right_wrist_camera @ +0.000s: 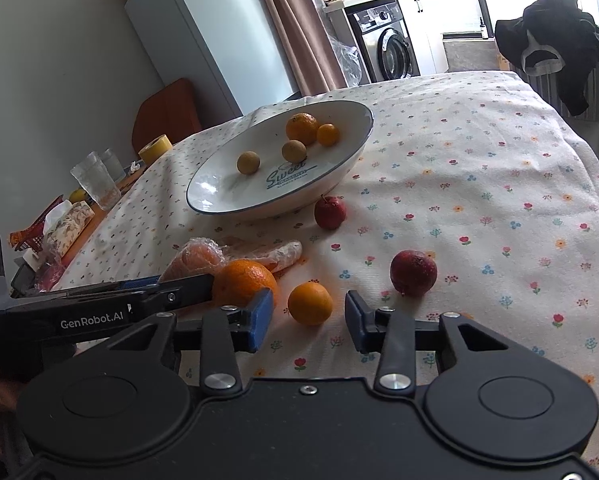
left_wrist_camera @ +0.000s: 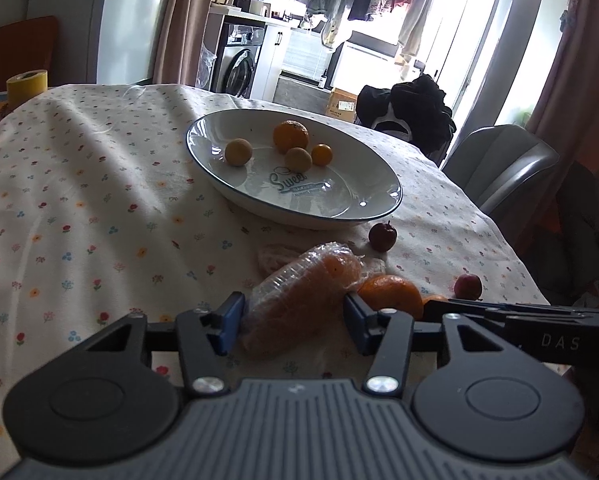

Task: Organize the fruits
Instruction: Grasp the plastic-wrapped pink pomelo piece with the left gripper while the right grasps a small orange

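Both grippers are down at the loose fruit on the near part of the surface (right_wrist_camera: 479,184), which wears a floral cloth. Left gripper (left_wrist_camera: 293,316): fingers at medium width, straddling a plastic-wrapped orange bundle (left_wrist_camera: 299,300); pads look at or just off the wrap, so I can't call it a grip yet. Right gripper (right_wrist_camera: 309,316): fingers fairly narrow around a small orange (right_wrist_camera: 310,303), visible gap both sides, not gripping. To do this step well, my read: centre each fruit between the pads before closing, close slowly since round fruit rolls, and on the bundle squeeze the fruit body, not loose film, or it slips. Watch for clash, since the left gripper's arm crosses right beside the right one's left finger. Target is presumably the white plate (right_wrist_camera: 219,208) printed "Sweet", further back, already holding a big orange, a small orange and two yellowish round fruits. Still loose: a large orange (right_wrist_camera: 245,282) beside the bundle and two dark red fruits, one near the plate (right_wrist_camera: 330,212), one to the right (right_wrist_camera: 413,273).
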Tool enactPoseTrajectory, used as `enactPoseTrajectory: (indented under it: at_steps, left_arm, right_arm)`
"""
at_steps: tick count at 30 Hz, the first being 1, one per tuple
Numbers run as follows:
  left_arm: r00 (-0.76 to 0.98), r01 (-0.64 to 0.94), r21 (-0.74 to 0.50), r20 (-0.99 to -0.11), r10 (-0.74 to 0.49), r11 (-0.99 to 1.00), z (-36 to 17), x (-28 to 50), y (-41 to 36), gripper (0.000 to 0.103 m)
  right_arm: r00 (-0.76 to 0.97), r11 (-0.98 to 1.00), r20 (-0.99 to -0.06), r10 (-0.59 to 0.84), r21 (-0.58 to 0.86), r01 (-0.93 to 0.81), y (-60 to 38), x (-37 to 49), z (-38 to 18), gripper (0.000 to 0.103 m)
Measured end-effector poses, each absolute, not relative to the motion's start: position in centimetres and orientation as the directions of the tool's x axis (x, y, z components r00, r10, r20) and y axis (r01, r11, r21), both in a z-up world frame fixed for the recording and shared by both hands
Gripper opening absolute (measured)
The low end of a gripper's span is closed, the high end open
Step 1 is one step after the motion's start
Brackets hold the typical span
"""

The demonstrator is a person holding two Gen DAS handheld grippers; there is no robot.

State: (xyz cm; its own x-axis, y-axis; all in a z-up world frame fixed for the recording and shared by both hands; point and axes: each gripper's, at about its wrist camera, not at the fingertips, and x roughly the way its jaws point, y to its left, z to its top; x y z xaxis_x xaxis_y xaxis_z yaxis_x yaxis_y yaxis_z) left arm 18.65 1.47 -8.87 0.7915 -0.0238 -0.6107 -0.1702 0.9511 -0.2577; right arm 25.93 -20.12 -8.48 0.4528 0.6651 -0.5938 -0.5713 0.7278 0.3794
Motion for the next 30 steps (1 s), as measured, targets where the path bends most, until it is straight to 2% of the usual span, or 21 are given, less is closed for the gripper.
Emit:
enactPoseTrajectory:
  at_steps: [3, 5, 8, 10, 14, 30]
  left_arm:
    - [0.796, -0.170, -0.288, -0.604, -0.041, 0.943, -8.7, 18.3, 1.8, 0.047]
    - [0.803, -0.170, -0.296, -0.594, -0.041, 0.940, -8.5, 17.9, 1.9, 0.036]
    - [0.815, -0.161, -0.319, -0.576, -0.057, 0.934, -8.1, 17.3, 2.2, 0.030]
    - [0.823, -0.153, -0.333, -0.564, -0.067, 0.930, -7.8, 17.0, 2.3, 0.027]
    - [0.840, -0.135, -0.360, -0.536, -0.086, 0.923, -7.3, 16.3, 2.4, 0.021]
    - [0.887, -0.150, -0.387, -0.460, -0.050, 0.910, -5.2, 13.4, 3.8, 0.018]
  right_arm:
    - [0.455, 0.728, -0.594, 0.664, 0.375, -0.574, -20.1, 26.0, -8.5, 0.039]
    - [0.457, 0.729, -0.592, 0.664, 0.374, -0.574, -20.1, 26.0, -8.6, 0.038]
    - [0.466, 0.732, -0.589, 0.660, 0.366, -0.575, -19.9, 26.0, -8.7, 0.033]
    - [0.476, 0.738, -0.586, 0.656, 0.364, -0.569, -19.9, 26.0, -8.8, 0.025]
    - [0.476, 0.743, -0.591, 0.651, 0.369, -0.558, -19.9, 26.1, -8.8, 0.023]
    - [0.510, 0.752, -0.572, 0.642, 0.342, -0.563, -20.0, 24.5, -6.8, 0.023]
